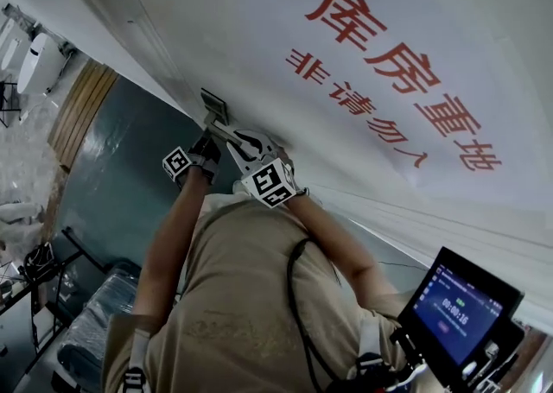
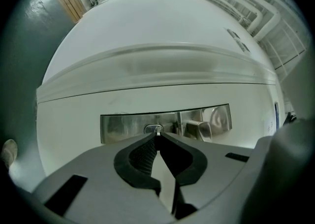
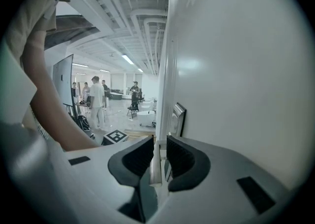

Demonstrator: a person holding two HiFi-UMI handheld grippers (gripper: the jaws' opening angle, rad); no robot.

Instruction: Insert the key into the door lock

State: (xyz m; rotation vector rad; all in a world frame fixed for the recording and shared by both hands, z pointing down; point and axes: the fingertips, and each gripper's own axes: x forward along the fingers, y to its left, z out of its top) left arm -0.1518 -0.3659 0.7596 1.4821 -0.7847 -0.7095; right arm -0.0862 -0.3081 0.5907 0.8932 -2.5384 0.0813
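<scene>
A steel lock plate (image 2: 123,125) is set in the white door (image 2: 147,31), with the keyhole (image 2: 150,129) near its middle and the door handle (image 2: 199,129) to the right. My left gripper (image 2: 156,138) points level at the plate and is shut on a small key (image 2: 157,131), whose tip sits at the keyhole. My right gripper (image 3: 157,156) is closed around the flat metal door handle (image 3: 155,166), which runs toward the plate (image 3: 177,118). In the head view both grippers, left (image 1: 206,139) and right (image 1: 229,132), meet at the lock plate (image 1: 214,106).
The door carries large red characters (image 1: 397,72). A dark green floor (image 1: 121,175) and a tablet screen (image 1: 458,301) lie below me. Behind the right gripper a hall opens with several people (image 3: 97,101), chairs and white tubs (image 3: 145,117).
</scene>
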